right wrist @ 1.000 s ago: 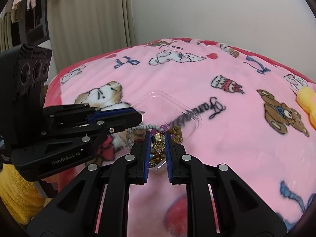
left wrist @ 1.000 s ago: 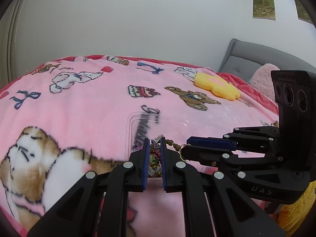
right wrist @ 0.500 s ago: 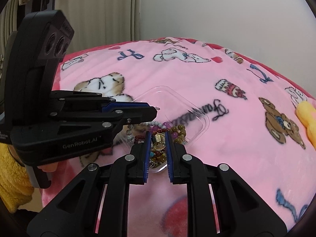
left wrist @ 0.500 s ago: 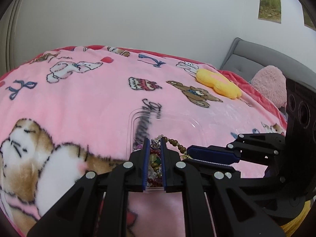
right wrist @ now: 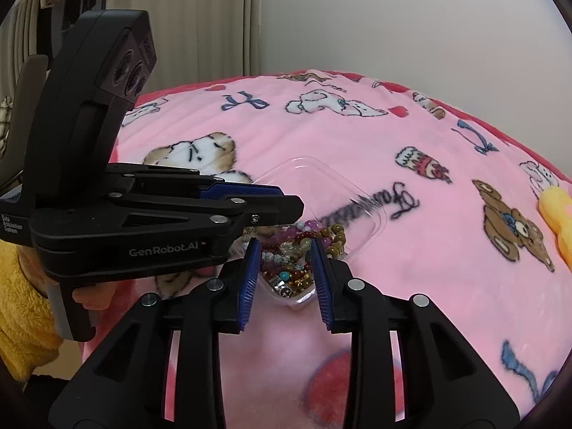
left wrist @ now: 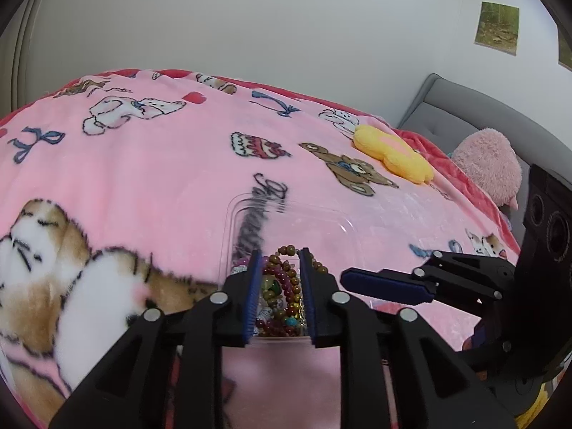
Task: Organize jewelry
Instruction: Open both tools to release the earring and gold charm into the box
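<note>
A clear plastic tray (left wrist: 304, 214) lies on the pink blanket and holds a heap of beaded bracelets (left wrist: 282, 286) at its near end. It also shows in the right wrist view (right wrist: 321, 175) with the beads (right wrist: 300, 254). My left gripper (left wrist: 279, 261) hovers over the bead heap, its jaws a little apart with nothing between the pads. My right gripper (right wrist: 284, 250) is over the same heap, its jaws also apart and empty. Each gripper shows in the other's view: the right one (left wrist: 386, 282) beside the tray, the left one (right wrist: 250, 200) just left of the beads.
The pink cartoon-print blanket (left wrist: 143, 164) covers the bed. A yellow flower cushion (left wrist: 389, 157) and a pink plush (left wrist: 489, 157) lie near the grey headboard (left wrist: 464, 107). A curtain (right wrist: 186, 18) hangs at the left in the right wrist view.
Both grippers' jaws have opened from nearly shut. Both views have tilted down and closed in on the tray, and the left gripper has moved in beside the right one.
</note>
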`<state>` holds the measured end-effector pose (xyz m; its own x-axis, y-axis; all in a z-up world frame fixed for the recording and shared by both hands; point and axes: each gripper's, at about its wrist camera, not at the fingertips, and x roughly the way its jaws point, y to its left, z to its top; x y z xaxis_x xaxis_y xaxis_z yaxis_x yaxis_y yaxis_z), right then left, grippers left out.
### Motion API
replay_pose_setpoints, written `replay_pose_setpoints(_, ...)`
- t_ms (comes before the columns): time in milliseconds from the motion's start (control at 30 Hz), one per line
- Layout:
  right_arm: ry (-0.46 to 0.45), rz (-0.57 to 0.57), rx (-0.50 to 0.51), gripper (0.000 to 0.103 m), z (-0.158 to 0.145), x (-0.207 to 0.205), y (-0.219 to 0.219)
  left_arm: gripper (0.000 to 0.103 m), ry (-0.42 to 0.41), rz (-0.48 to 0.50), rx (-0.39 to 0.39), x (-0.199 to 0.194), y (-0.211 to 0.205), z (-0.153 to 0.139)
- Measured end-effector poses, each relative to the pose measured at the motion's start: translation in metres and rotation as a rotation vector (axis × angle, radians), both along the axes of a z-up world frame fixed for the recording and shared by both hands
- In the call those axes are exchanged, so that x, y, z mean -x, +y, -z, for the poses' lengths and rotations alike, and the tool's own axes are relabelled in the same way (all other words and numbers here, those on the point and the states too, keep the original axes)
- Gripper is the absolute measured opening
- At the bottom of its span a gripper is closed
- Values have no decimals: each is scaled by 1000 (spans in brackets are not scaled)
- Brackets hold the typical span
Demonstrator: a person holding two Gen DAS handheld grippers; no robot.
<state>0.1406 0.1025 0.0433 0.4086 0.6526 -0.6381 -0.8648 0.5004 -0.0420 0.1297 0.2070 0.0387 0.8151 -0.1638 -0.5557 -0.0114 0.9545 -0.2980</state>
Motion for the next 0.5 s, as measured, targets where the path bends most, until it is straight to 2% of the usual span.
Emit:
replay_pose_setpoints(167,11,-10,-14,32,-4,4,-11,23,-5,-14,5,2,0,-9)
replay_pose_setpoints(233,12,-10,-36,45,-7,5,-19,29,-13,-19,12,4,0,-13)
replay_pose_setpoints(300,12,-9,-60,45,-9,7,-27,42,-35,-26,16,10,0,-17)
replay_pose_setpoints(433,15,19,-111,57,-12,5,-50,47,-76,-46,-1,20,-2,-20)
replay_pose_setpoints(500,31,35,-147,59,-13,0,-64,57,-96,-55,-17,26,-2,-19)
